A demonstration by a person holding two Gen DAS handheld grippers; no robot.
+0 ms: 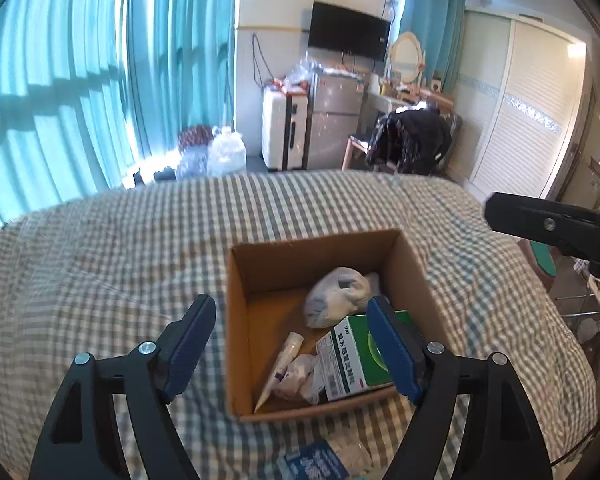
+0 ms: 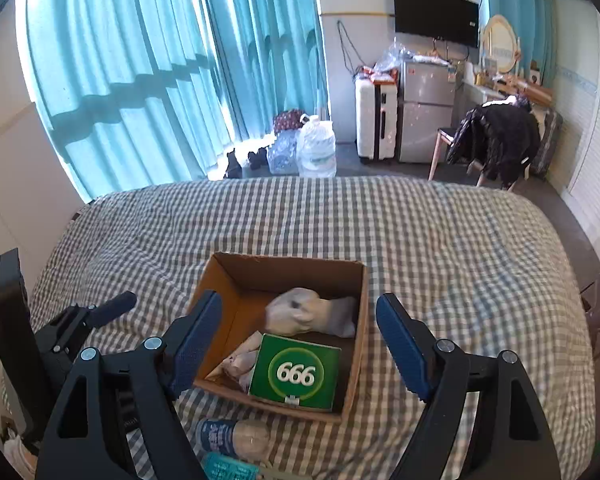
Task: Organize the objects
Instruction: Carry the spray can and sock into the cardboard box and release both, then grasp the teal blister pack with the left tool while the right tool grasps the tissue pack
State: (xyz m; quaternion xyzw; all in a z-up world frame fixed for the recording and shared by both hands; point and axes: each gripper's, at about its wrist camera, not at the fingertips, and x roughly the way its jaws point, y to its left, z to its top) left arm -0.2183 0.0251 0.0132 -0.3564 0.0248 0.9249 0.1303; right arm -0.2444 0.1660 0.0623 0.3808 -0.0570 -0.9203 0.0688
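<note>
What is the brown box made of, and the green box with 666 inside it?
The brown box looks like plain corrugated cardboard: dull tan walls with raw cut edges. The green box looks like thin printed card, smooth and slightly shiny, with sharp folded corners and printed labels; what is inside it cannot be seen.

blue packet cropped, bottle half-hidden

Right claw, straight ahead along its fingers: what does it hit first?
Probably the open cardboard box on the checked bed. The right claw is open and aimed down into it, so first contact looks like the green "666" box inside, or the near rim; depth is unclear.
</note>
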